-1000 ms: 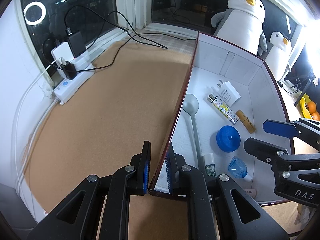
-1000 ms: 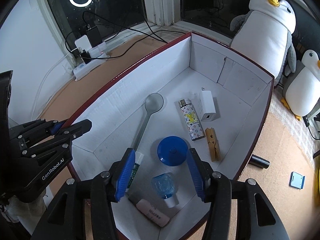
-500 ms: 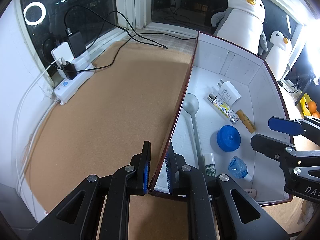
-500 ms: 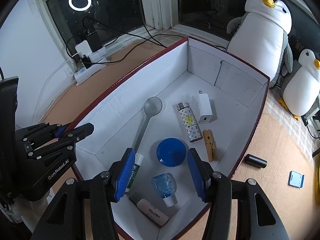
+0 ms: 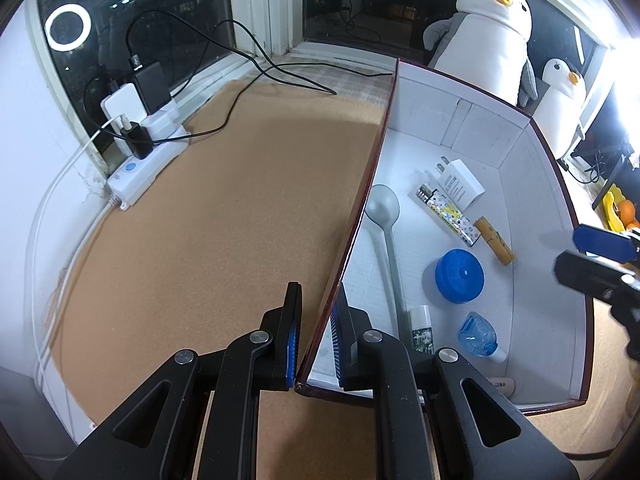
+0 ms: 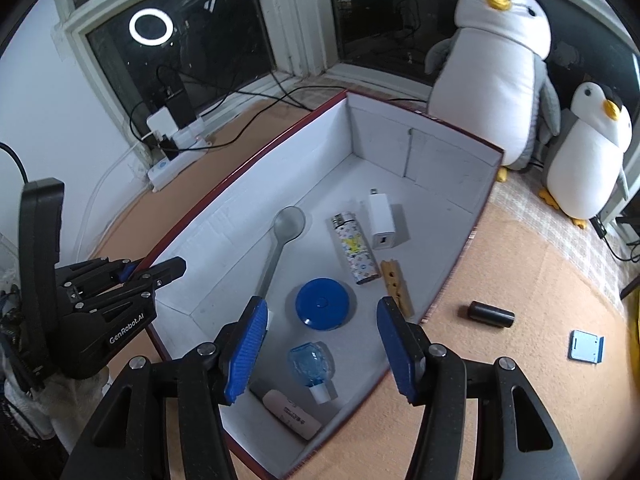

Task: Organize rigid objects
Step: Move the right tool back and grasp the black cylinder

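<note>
Box wall sits clamped in left tool, near its corner.

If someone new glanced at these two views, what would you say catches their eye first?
Probably the white-lined box in the middle, with a blue round lid, a grey spoon and a patterned lighter on its floor. The left gripper is clamped on the box's near wall, while the right gripper, empty and opening, hangs above the lid. Two plush penguins stand behind the box.
</note>
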Motion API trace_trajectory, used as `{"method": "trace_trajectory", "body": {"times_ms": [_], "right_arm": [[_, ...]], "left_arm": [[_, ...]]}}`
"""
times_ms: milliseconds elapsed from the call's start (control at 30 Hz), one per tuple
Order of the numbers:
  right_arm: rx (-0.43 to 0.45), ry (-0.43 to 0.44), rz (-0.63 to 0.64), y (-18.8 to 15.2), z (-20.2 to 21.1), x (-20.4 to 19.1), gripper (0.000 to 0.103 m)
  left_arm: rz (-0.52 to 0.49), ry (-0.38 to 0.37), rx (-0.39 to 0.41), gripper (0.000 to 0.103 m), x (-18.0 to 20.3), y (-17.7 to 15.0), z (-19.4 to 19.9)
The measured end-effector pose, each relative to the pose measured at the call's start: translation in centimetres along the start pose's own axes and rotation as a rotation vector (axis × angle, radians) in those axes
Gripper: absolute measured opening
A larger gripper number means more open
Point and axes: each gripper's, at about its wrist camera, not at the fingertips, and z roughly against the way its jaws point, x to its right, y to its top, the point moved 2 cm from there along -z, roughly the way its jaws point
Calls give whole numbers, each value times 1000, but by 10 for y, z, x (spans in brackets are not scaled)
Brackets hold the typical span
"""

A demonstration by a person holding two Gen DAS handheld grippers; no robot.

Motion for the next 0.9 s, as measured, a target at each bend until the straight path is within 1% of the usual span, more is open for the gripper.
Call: {"method": "trace_trajectory", "body": {"times_ms": [267, 433, 533, 700, 800, 900], "right_arm": [[51, -16, -79, -9, 25, 35, 53], [63, -40, -190, -28, 40, 79, 53], [60, -67, -264, -44, 45, 109, 54], [35, -129, -351, -70, 48, 156, 54], [21, -153, -367, -79, 47, 171, 54], [6, -153, -362, -81, 41, 178, 54]], "left_arm": [[2, 6, -11, 13, 1, 1, -3], [-2, 14, -15, 13, 4, 3, -4], [-5, 17, -19, 13, 4, 4, -5], [-8, 22, -22, 13, 6, 4, -6], [-9, 24, -26, 14, 6, 4, -7], [-10, 27, -28, 14, 7, 5, -7]]}}
